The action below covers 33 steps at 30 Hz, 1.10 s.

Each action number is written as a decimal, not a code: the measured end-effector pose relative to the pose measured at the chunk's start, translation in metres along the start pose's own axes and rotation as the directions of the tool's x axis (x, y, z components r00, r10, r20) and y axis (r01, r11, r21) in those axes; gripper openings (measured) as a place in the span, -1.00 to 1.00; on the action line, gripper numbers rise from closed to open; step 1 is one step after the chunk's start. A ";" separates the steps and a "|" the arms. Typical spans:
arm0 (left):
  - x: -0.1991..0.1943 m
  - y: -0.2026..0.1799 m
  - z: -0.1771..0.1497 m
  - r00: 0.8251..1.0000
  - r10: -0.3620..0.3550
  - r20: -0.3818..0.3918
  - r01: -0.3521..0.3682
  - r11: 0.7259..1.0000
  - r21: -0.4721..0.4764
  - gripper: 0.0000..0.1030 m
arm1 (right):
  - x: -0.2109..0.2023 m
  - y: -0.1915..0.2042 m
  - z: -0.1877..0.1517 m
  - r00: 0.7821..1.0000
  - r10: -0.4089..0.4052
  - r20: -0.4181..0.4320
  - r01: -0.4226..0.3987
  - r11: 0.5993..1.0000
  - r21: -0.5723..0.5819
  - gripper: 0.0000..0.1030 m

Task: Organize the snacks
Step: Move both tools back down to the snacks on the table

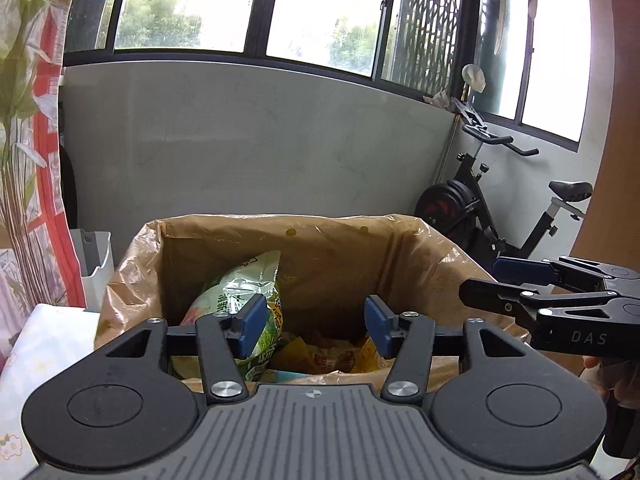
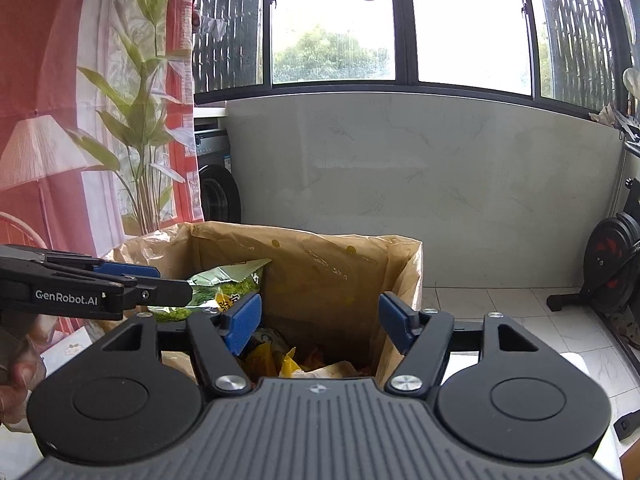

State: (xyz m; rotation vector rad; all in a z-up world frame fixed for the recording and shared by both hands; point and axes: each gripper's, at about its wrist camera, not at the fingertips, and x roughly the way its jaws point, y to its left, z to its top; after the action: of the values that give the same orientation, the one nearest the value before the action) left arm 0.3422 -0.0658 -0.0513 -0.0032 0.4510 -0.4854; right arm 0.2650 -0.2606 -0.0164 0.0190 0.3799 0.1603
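Note:
A cardboard box lined with a brown plastic bag [image 1: 332, 252] stands before both grippers; it also shows in the right wrist view [image 2: 320, 276]. A green snack bag [image 1: 240, 292] leans upright inside at the left, also seen in the right wrist view [image 2: 224, 284]. Yellow and orange snack packets [image 1: 320, 356] lie at the bottom, also in the right wrist view [image 2: 276, 356]. My left gripper [image 1: 316, 328] is open and empty over the box's near edge. My right gripper [image 2: 320, 320] is open and empty over the box, and shows at the right in the left wrist view [image 1: 500, 284].
An exercise bike [image 1: 500, 208] stands at the right by a grey low wall under windows. A printed curtain [image 2: 80, 120] hangs at the left, with a washing machine [image 2: 216, 184] behind it. A white bin [image 1: 96, 264] stands left of the box. A pale tabletop [image 1: 44, 352] lies at the lower left.

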 end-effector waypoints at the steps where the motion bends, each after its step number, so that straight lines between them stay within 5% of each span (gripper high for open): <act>1: -0.007 0.002 -0.002 1.000 -0.005 0.008 0.005 1.000 -0.004 0.10 | -0.005 0.000 -0.001 1.000 0.007 0.008 -0.007 1.000 0.003 0.32; 16: -0.078 0.013 -0.070 0.999 0.031 0.031 -0.027 0.994 -0.108 0.10 | -0.077 -0.006 -0.061 0.997 0.027 0.072 -0.029 0.999 0.023 0.32; 27: -0.056 0.010 -0.127 0.993 0.084 -0.083 -0.099 0.976 -0.195 0.09 | -0.056 -0.021 -0.159 0.989 -0.084 -0.119 0.088 0.996 0.033 0.32; 33: -0.049 0.001 -0.149 0.988 0.045 -0.150 -0.077 0.974 -0.213 0.09 | -0.033 -0.022 -0.192 0.967 -0.060 -0.250 0.058 0.998 -0.014 0.32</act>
State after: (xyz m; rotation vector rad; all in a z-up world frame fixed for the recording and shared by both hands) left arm 0.2415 -0.0269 -0.1650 -0.1660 0.6435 -0.3745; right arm 0.1667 -0.2901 -0.1836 -0.0194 0.6314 0.1053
